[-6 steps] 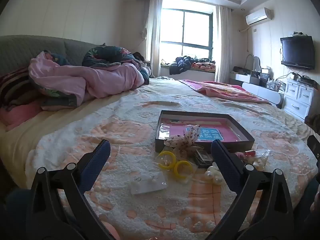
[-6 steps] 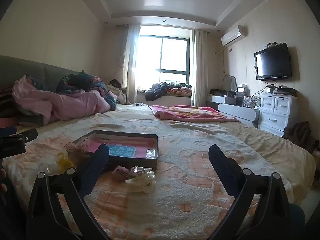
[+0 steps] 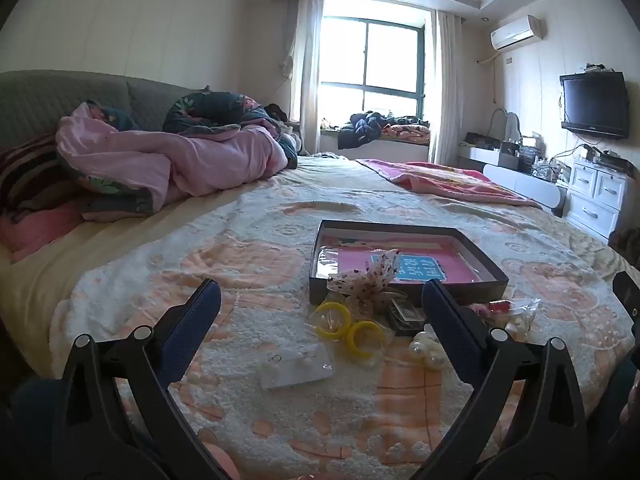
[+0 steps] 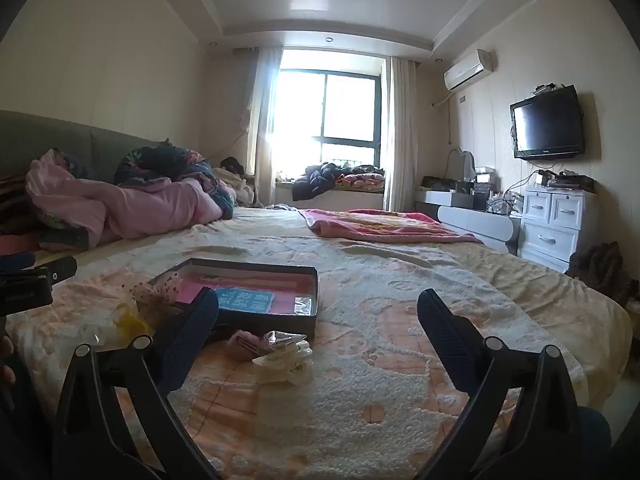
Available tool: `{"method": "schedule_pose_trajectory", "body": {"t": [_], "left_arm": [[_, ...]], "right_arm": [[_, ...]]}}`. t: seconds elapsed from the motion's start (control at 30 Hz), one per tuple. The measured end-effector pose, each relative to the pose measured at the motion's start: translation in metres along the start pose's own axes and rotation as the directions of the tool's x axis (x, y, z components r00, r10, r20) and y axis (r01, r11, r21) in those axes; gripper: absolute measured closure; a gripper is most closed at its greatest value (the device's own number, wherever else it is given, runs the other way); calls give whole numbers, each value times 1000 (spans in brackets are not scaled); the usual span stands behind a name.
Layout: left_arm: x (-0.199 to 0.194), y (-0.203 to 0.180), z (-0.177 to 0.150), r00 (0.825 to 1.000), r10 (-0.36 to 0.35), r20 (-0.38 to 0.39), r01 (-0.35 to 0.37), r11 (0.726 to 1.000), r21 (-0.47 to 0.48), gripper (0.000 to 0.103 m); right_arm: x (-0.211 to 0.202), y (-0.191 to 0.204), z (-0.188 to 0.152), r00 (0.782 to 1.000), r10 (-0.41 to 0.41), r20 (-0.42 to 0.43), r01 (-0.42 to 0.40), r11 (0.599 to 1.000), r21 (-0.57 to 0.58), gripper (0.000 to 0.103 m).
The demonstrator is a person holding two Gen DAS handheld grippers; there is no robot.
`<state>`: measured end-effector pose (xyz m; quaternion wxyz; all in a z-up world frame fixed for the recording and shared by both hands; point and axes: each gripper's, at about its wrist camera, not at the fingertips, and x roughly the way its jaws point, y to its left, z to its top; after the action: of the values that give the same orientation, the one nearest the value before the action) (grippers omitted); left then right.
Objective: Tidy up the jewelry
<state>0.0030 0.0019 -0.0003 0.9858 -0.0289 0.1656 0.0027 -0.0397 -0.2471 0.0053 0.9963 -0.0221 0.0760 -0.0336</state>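
Both grippers, left and right, are gaping empty; the bangles ahead are looking light, stiff, slippery: pinch a rim.

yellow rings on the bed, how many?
2. One yellow ring lies just in front of the dark tray; the other yellow ring sits beside it, nearer the camera. More may hide under the spotted bow.

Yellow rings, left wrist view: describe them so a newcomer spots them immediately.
Start at the bed with the peach-patterned blanket and find the shallow dark tray lying on it. Just in front of the tray's near left corner lie the yellow rings, side by side in clear wrapping. They are the only bright yellow things in the pile, unlike the white pearls beside them.
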Motion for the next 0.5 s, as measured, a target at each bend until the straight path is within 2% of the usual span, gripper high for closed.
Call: {"method": "schedule_pose_trajectory", "body": {"t": [0.5], "left_arm": [[-2,-7,-4,1000,-1,10,1,1000,10,11]], "right_arm": [[1,4,-3,1000,3,-9,-3,1000,5,6]]}}
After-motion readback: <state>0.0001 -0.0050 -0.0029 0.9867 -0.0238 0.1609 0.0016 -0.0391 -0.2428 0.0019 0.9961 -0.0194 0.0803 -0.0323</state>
